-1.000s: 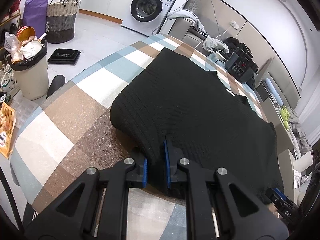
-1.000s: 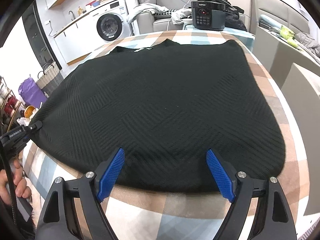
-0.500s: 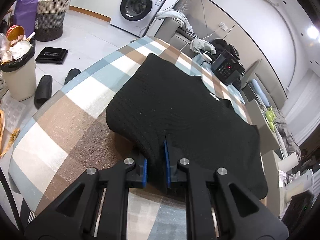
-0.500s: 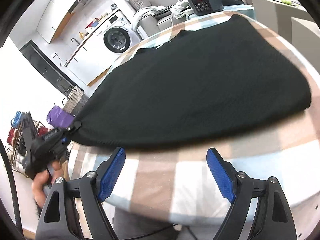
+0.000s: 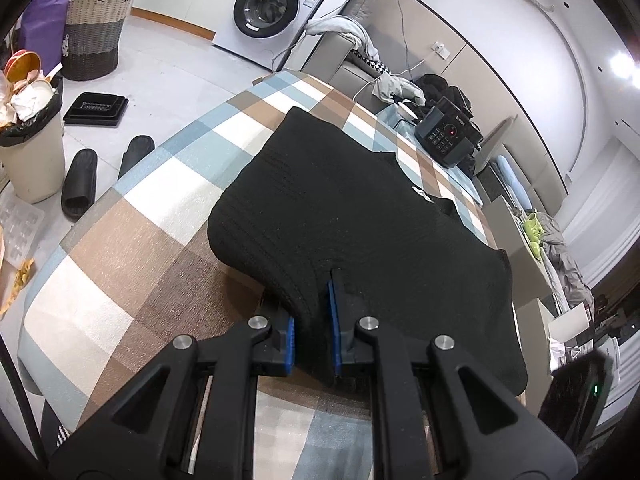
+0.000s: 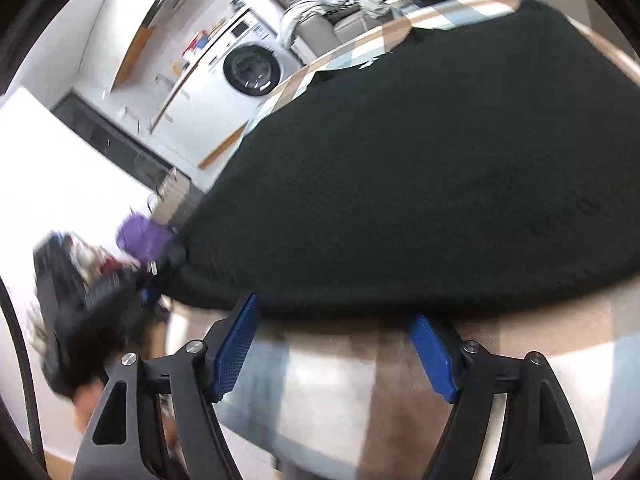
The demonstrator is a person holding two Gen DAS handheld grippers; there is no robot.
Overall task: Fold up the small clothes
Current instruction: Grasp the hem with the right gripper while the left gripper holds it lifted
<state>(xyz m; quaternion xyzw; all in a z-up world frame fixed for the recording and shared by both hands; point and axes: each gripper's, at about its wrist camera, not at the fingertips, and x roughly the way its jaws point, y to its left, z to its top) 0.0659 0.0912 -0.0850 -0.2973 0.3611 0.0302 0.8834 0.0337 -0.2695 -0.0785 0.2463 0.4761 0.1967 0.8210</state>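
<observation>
A black knit sweater (image 5: 360,216) lies spread on the checked tablecloth (image 5: 132,248). My left gripper (image 5: 311,324) is shut on the sweater's near corner, and the cloth bunches between the blue pads. In the right wrist view the sweater (image 6: 420,184) fills the upper right, blurred by motion. My right gripper (image 6: 334,344) is open and empty, its fingertips at the sweater's near hem. The left gripper (image 6: 120,304) shows there at the left, holding the sweater's corner.
A black cooker (image 5: 448,136) stands at the table's far end. On the floor to the left are a bin (image 5: 28,152), slippers (image 5: 80,184), a black tray (image 5: 96,109) and a woven basket (image 5: 96,36). A washing machine (image 5: 276,12) stands behind.
My left gripper has lifted with the sweater corner held. My right gripper has pulled back from over the sweater to its near hem, tilting and swinging fast, still open.
</observation>
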